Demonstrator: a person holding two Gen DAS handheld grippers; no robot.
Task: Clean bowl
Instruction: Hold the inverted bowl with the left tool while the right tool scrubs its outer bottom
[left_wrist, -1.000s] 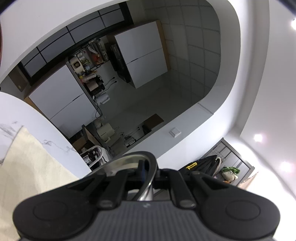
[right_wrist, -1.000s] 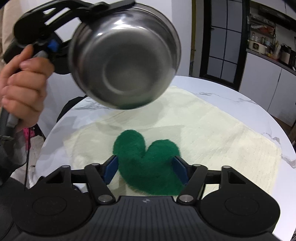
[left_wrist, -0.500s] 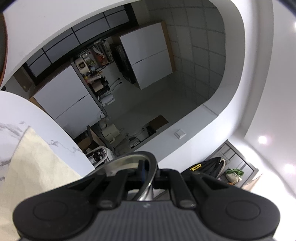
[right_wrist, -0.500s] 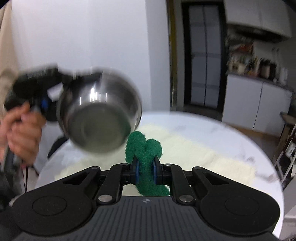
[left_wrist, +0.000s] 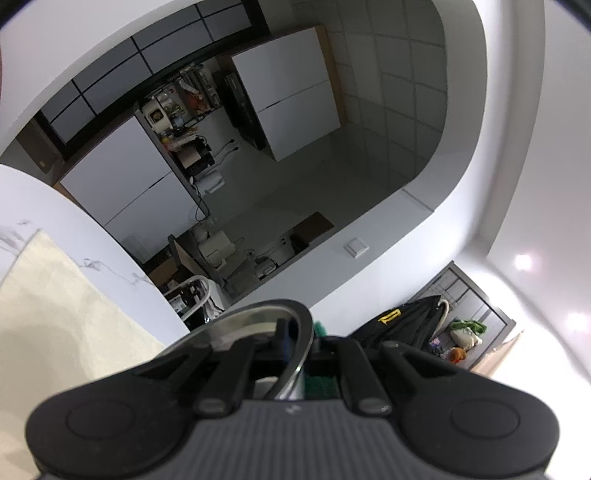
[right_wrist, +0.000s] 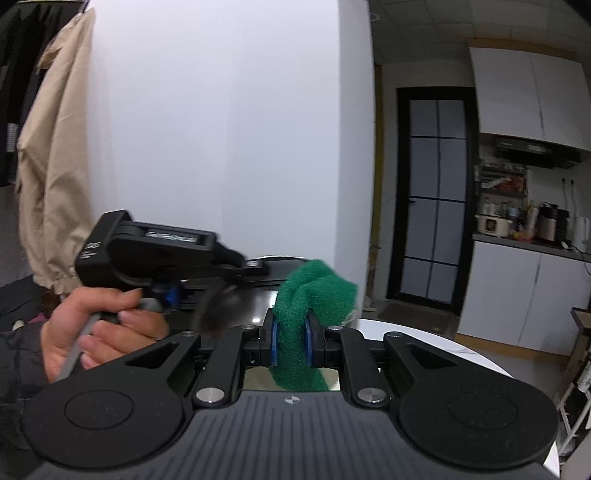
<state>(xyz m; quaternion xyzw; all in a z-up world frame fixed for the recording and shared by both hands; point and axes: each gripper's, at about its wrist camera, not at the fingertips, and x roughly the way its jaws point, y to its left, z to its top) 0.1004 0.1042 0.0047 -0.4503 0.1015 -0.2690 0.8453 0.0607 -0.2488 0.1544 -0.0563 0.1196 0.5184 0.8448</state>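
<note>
My left gripper (left_wrist: 300, 341) is shut on the rim of a steel bowl (left_wrist: 255, 314), held up level above the table. In the right wrist view a hand (right_wrist: 99, 325) grips the left gripper's black body (right_wrist: 155, 247), and the bowl (right_wrist: 229, 306) is a blurred dark shape just behind my right fingers. A folded green scouring pad (right_wrist: 314, 295) is pinched between the blue pads of my right gripper (right_wrist: 290, 341), right beside the bowl. A bit of the pad (left_wrist: 320, 328) also shows in the left wrist view, next to the bowl's rim.
A cream cloth (left_wrist: 55, 306) covers part of the round white marble table (right_wrist: 424, 332) below. A beige coat (right_wrist: 55, 147) hangs at the left. A dark glass door (right_wrist: 432, 192) and a kitchen counter (right_wrist: 528, 243) with appliances stand at the right.
My right gripper closed on the green pad, which lay on the cloth, and lifted it up beside the bowl. The left gripper kept its hold on the bowl and hardly moved.
</note>
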